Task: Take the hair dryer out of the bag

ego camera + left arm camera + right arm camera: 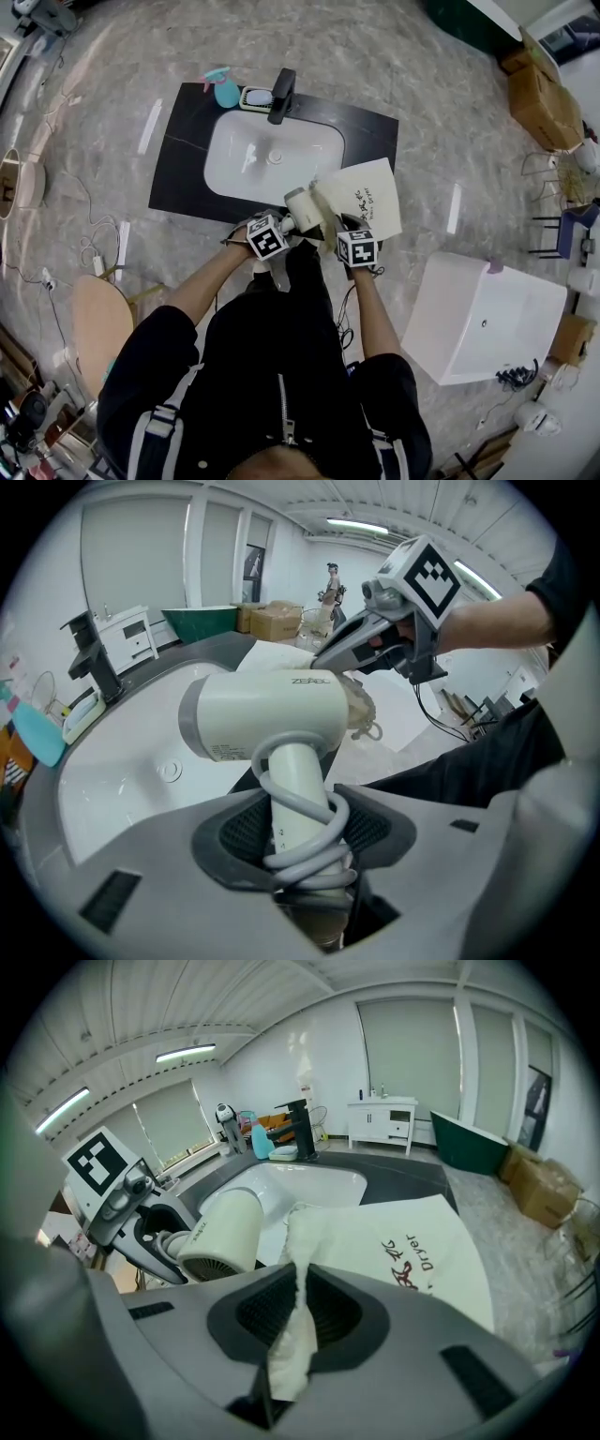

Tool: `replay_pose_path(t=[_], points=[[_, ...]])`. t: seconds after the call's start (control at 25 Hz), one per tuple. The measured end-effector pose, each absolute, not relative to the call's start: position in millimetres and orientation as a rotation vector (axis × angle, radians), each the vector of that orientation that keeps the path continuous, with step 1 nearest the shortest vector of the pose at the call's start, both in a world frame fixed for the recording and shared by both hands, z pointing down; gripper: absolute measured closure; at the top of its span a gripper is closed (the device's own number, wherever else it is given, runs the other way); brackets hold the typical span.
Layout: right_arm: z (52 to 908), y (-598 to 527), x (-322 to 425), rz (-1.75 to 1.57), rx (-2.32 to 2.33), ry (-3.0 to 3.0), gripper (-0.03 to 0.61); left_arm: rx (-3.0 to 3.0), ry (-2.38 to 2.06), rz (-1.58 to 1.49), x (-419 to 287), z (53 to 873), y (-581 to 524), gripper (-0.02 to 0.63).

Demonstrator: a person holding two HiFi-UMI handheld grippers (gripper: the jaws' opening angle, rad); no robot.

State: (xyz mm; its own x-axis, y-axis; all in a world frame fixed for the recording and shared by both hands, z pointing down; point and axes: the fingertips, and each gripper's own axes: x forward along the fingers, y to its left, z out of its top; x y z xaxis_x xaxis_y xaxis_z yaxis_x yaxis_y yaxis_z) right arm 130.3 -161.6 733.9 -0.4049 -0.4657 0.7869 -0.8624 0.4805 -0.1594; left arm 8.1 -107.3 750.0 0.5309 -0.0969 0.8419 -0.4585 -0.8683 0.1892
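Left gripper (305, 847) clamps the cream plastic hair dryer (267, 714) by its handle, barrel aimed right at the white cloth bag (398, 1241) the right gripper (289, 1330) pinches.

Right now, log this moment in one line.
left claw: holds white plastic hair dryer | right claw: holds cream cloth bag

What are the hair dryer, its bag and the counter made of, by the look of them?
The hair dryer looks like smooth cream plastic with a soft sheen. The bag seems matte off-white cloth; it creases and bunches where pinched. The counter is dark and faintly veined: stone or a stone-look slab.
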Motion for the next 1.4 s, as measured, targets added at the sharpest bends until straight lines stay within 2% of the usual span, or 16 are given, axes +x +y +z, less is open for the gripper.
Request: replay_pose_path(t=[1.04, 1.4], points=[[788, -161, 110, 0.855, 1.005, -1.942, 0.508, 2.204, -0.872, 0.904, -87, 713, -115, 0.387], [776, -157, 98, 0.816, 1.073, -2.022, 0.431, 2.194, -0.946, 0.845, -113, 705, -106, 0.387]])
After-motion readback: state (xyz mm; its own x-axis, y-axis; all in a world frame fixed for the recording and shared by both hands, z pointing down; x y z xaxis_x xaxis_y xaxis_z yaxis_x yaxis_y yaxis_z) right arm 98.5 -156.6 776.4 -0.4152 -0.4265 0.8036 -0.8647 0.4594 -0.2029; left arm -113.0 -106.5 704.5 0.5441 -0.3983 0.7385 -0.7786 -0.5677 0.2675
